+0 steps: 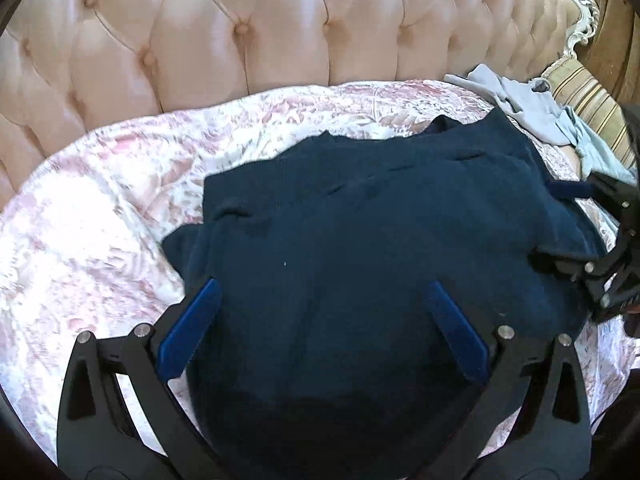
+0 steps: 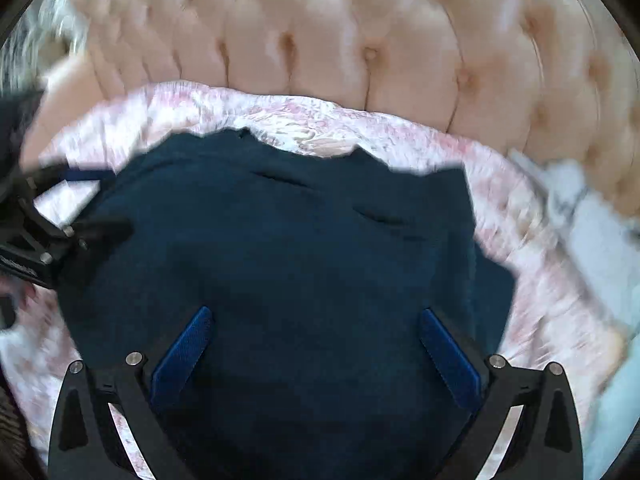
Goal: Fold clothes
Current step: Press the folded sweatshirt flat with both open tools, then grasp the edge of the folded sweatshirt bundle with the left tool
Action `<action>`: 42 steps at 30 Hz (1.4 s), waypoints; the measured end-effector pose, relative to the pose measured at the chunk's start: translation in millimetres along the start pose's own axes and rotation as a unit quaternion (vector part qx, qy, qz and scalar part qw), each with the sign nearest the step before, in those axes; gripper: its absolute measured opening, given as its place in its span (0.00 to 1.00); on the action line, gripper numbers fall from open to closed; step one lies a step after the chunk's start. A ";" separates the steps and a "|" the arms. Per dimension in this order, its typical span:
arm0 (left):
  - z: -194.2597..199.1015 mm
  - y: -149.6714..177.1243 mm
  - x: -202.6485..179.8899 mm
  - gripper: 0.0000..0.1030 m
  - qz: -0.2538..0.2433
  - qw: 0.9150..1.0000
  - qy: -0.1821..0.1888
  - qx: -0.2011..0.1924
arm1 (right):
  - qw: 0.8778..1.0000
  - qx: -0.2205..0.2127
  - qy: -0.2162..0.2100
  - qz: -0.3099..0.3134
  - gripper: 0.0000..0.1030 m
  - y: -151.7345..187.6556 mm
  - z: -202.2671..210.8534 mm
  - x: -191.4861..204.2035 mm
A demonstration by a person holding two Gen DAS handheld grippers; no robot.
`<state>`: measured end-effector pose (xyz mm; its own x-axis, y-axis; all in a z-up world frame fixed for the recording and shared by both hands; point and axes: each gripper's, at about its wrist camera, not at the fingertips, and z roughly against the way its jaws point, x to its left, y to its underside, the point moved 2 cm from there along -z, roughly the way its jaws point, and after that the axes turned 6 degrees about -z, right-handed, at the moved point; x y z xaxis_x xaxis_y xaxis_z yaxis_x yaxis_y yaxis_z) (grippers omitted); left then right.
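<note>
Two grippers hang over one dark navy knitted garment (image 1: 360, 240) that lies spread on a pink-and-white floral quilted bedspread (image 1: 100, 208). I take the garment as my landmark. It sits in front of the tufted, buttoned peach headboard (image 1: 240, 32), with a strip of bedspread showing between the two.

My left gripper (image 1: 324, 320) hovers above the near part of the garment, its blue-padded fingers (image 1: 188, 332) spread wide apart with nothing between them but the cloth below. I cannot tell whether the pads touch the fabric.

My right gripper (image 2: 316, 344) is likewise spread wide above the near part of the garment, gripping nothing. The right wrist view is blurred. In the left wrist view this gripper shows at the garment's right edge, one dark finger lying against the cloth there.

Beyond the garment's far right corner lies a crumpled pale grey-blue piece of clothing (image 1: 532, 104), just beside it, and past that a striped beige cushion (image 1: 592, 96). Shallow creases run across the garment's far half.
</note>
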<state>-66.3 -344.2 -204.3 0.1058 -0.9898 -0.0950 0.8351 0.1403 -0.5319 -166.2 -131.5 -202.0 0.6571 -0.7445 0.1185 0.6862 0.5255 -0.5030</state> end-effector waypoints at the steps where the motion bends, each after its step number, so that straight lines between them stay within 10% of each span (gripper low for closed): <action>1: -1.7 0.7 2.2 1.00 0.006 1.000 0.007 0.003 | 1.000 -0.002 -0.003 -0.007 1.00 1.9 2.3 -3.4; 6: 22.2 -26.8 1.5 1.00 0.008 0.999 0.009 -0.035 | 0.999 -0.026 0.019 0.008 1.00 -9.8 25.0 -4.1; 11: -28.3 -67.7 3.1 1.00 0.040 0.999 0.031 0.011 | 1.000 -0.016 0.015 -0.020 1.00 -53.7 -4.1 -12.2; 22: -29.2 -66.9 2.5 1.00 0.008 1.000 0.017 -0.010 | 0.998 -0.006 0.048 -0.028 1.00 -53.7 -14.1 -39.9; 26: -60.7 -57.7 16.8 1.00 0.038 0.997 0.048 0.037 | 0.999 0.028 0.043 -0.009 1.00 -47.9 -32.7 -32.5; 32: 19.3 -50.4 34.0 1.00 0.051 0.998 0.033 -0.029 | 0.995 -0.022 -0.001 -0.100 1.00 -25.1 29.0 -62.0; 37: 108.0 19.6 37.2 1.00 0.042 0.997 0.000 -0.066 | 0.990 -0.084 -0.023 -0.110 1.00 41.2 109.8 -38.8; 42: 115.6 99.4 39.3 1.00 0.146 0.981 0.117 -0.053 | 0.986 -0.112 -0.044 -0.114 1.00 102.1 140.8 -7.6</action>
<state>83.3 -371.8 -163.6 0.1949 -0.8768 -0.4395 0.7251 0.4306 -0.5375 -57.2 -14.3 -133.7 0.5246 -0.7893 0.3190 0.7399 0.2374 -0.6294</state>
